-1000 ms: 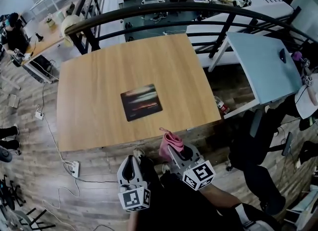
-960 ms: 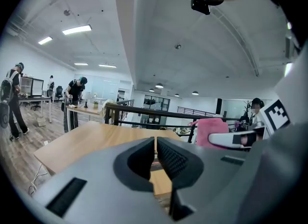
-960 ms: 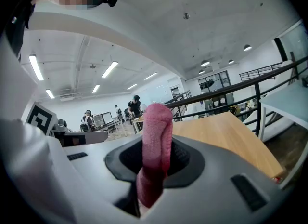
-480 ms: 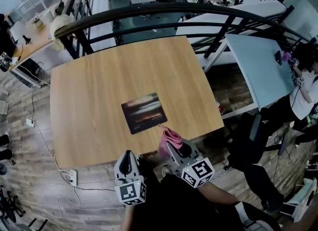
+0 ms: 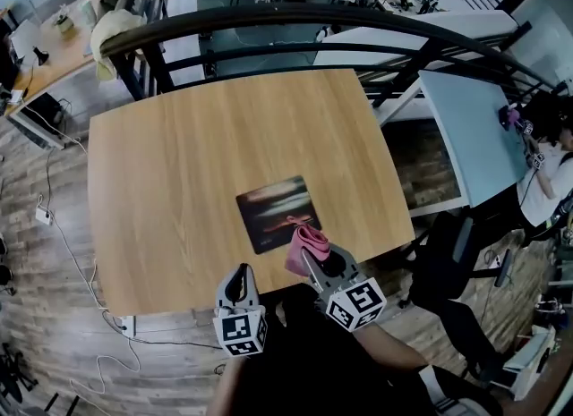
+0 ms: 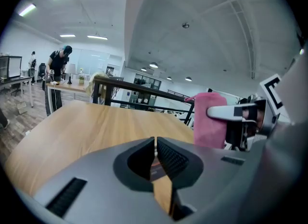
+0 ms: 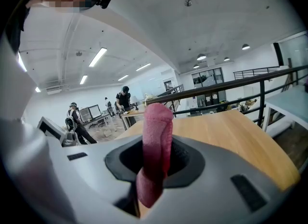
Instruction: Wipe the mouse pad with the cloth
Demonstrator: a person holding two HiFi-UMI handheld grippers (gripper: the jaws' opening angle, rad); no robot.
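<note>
At the far left of the head view a white cable (image 5: 63,235) trails over the wood floor to a power strip (image 5: 125,325); above them a pale jacket (image 5: 116,34) hangs on the dark railing (image 5: 295,16) that runs behind the wooden counter (image 5: 179,155). The left gripper (image 5: 237,278) hangs at the counter's near edge, with its marker cube (image 5: 242,332) facing the camera; in the left gripper view its fingers (image 6: 166,156) are pressed together with nothing between them, and the counter top stretches away beyond them.

Right of the counter's middle and toward its near edge lies the mouse pad (image 5: 273,210), flat, dark with a reddish streaked print and turned a little askew. At the pad's near right corner is the cloth (image 5: 304,246), pink and folded into a thick strip; it stands up out of the right gripper (image 5: 313,260), whose fingers (image 7: 180,158) are clamped on its lower part, so the top of the cloth (image 7: 156,126) rises free above them. In the head view the cloth overlaps the pad's corner; whether it touches the pad I cannot tell. The right gripper's marker cube (image 5: 356,302) sits just right of the left gripper's, and the two grippers are near each other but apart.

Further right stands a light blue table (image 5: 466,128), separate from the counter; at the far right edge is a person (image 5: 551,168) in a white top.
</note>
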